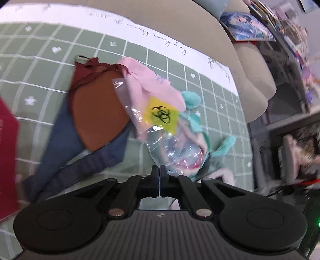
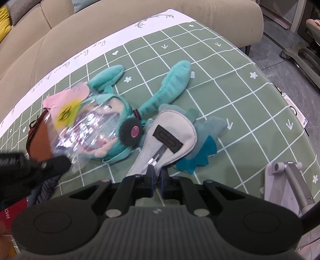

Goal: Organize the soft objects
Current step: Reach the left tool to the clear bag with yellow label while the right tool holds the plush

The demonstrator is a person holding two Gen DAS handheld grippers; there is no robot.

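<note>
**Both grippers pinched shut over a table of soft things**

A beige sofa (image 2: 140, 18) runs behind the table; across the table lies a green checked cloth (image 2: 230, 104) with a white lettered border; on it, left of centre in the right wrist view, a teal plush doll (image 2: 120, 112) lies on its back with two long teal tails spread toward the sofa and a dark round earpiece with a pink middle; just right of it, touching, lies a grey felt pouch (image 2: 172, 130) with a dark label, over a blue-grey plush (image 2: 210, 128); further left in the left wrist view lie a rust-brown cloth (image 1: 96, 112) on a navy garment (image 1: 80, 158), and a pink cloth (image 1: 148, 82).

The left gripper (image 1: 159, 170) is closed, its jaws meeting on the edge of a clear plastic bag (image 1: 174, 152) with a yellow sticker, which hangs over the doll's face; the right gripper (image 2: 157, 172) is closed on the near edge of the grey felt pouch by its zip pull.
</note>
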